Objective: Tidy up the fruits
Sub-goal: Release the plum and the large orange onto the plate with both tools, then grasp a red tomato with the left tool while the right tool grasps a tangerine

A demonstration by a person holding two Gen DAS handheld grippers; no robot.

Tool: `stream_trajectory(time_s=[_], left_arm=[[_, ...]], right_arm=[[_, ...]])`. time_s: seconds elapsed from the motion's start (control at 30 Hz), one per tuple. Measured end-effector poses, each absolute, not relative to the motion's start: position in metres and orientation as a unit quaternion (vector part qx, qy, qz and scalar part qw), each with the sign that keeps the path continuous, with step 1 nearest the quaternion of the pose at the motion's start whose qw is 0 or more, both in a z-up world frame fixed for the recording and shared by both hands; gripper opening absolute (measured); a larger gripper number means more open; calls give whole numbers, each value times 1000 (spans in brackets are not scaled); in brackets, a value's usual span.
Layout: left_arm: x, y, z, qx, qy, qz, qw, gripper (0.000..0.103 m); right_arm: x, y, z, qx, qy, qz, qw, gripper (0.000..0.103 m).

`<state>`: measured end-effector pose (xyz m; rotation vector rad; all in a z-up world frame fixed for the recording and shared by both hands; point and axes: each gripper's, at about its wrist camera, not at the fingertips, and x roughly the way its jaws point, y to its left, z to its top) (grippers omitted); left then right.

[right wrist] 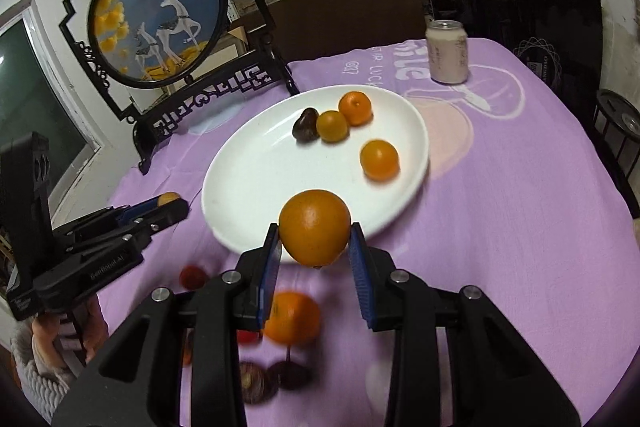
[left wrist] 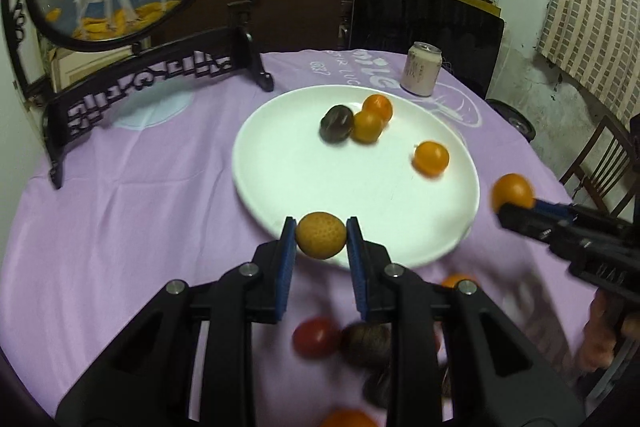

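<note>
1. The left claw (left wrist: pixel 321 235) grips a dimpled yellow fruit (left wrist: pixel 321 235) between its blue pads, over the near rim of the white plate (left wrist: pixel 280 163).
2. The plate carries three small oranges (left wrist: pixel 431 157) and one dark fruit (left wrist: pixel 337 123).
3. At right, the right claw (left wrist: pixel 516 205) pinches an orange (left wrist: pixel 512 191) just beside the plate.
4. A pale can (left wrist: pixel 421 68) stands on the purple-clothed counter (left wrist: pixel 140 187) behind the plate.
</note>
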<state>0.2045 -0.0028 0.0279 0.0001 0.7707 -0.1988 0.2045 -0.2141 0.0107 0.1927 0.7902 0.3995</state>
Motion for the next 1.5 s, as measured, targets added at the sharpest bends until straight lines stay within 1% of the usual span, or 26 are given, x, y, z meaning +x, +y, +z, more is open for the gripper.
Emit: stream_trajectory(time_s=[0.2,0.3,0.43,0.6,0.63,0.7,0.87,1.07,1.2,1.33,1.43,1.47,1.5], left_arm=[[237,-13,7,2,391,-92,916,26],[241,-14,0,7,396,-91,914,36],[245,-11,-5,-10,406,-96,909,36],[229,-1,0,-17,395,-91,914,36],[223,2,3,-18,392,-86,916,42],[212,10,8,-24,383,-80,920,46],[191,26,14,-42,378,-77,922,46],[165,29,4,-23,392,-77,916,51],[156,22,-1,-14,397,-90,913,56],[156,14,-8,2,404,-97,910,58],[161,14,-19,11,420,-86,904,58],[163,16,-22,10,421,-80,903,59],[165,19,-22,7,422,-78,903,64]], right_arm=[[237,-195,-7,82,392,192,896,36],[240,-197,-11,77,389,194,897,36],[239,-206,-8,95,384,197,897,40],[227,-209,-6,89,379,194,901,40],[224,-210,-6,90,378,194,901,40],[216,-213,-6,93,377,195,901,40],[195,-214,-8,97,377,202,899,40],[179,-214,-14,92,385,202,896,41],[175,-215,-17,94,388,201,894,42],[174,-217,-16,96,386,196,897,51],[175,-219,-16,98,387,196,896,51],[175,-219,-16,100,388,196,895,51],[175,-219,-16,100,388,196,895,51]])
